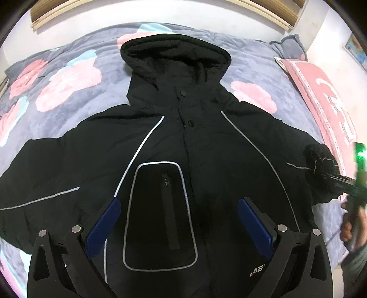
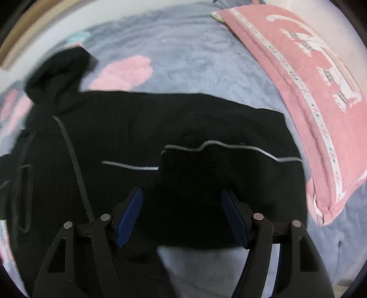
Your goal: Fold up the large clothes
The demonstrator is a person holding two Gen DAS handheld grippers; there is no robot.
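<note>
Fingers (image 1: 104,223) first: your left gripper (image 1: 179,220) has its blue pads spread wide with nothing between them, hanging over the jacket's (image 1: 206,142) chest, the outlined zip pocket (image 1: 160,215) showing in the gap. That looks like a hand kept clear, watching the whole garment while the other side works.

Your right gripper (image 2: 182,213) also shows its pads (image 2: 129,213) well apart. The bunched cuff end of the sleeve (image 2: 201,183) fills the space between them, but neither pad seems to press the cloth, so I judge it released rather than gripping. The blur in that view leaves a little doubt. In the left view the same gripper reaches in from the right edge at the sleeve's end.

Outward from there, the jacket lies face up and buttoned on the flowered blanket (image 1: 68,78) covering the bed, hood (image 1: 174,57) spread flat toward the headboard (image 1: 146,6), both sleeves stretched sideways. The right sleeve's grey piping (image 2: 229,149) buckles where the cuff has doubled onto itself, near the pink pillow (image 2: 309,91) but apart from it.

Laid out flat like this, the garment is ready for folding, and no body fold seems made yet. The sleeve likely wants bringing across the chest next. Close on a firm bite of cuff, since padded fabric slips and springs back.
</note>
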